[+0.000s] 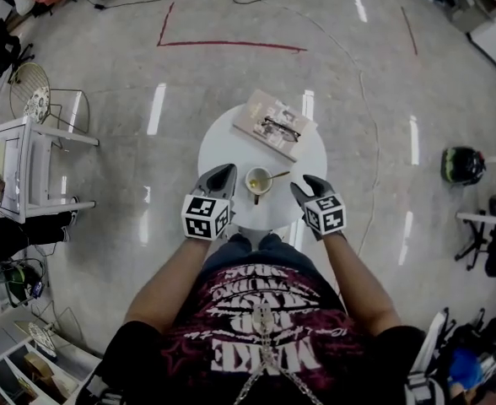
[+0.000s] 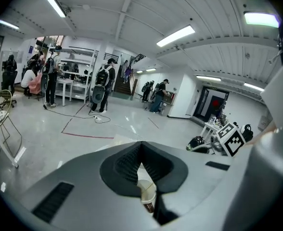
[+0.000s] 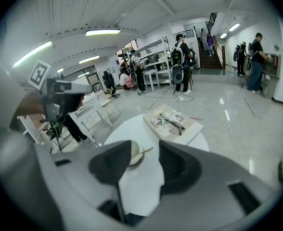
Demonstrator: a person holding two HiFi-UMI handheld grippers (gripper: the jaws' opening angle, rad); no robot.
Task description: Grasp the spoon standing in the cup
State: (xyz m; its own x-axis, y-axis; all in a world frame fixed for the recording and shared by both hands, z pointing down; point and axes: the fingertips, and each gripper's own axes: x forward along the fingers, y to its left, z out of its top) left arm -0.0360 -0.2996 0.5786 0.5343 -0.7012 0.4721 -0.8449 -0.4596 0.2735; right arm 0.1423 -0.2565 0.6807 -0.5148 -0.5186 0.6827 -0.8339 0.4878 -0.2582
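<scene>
The only lettering is on the person's shirt [image 1: 261, 327], at 6 o'clock in the head view. It shows rows of big white letters on dark cloth, upside down to the camera. The largest row, lowest in the frame, seems to spell "MAKE"; the smaller rows above it are too warped to read. The book [image 1: 273, 125], at 12 o'clock on the table [image 1: 218, 154], has print on its cover that is too small to make out. The left cube [image 1: 206, 218] and the right cube [image 1: 326, 216] carry black-and-white square code patterns, with no letters or numbers.
</scene>
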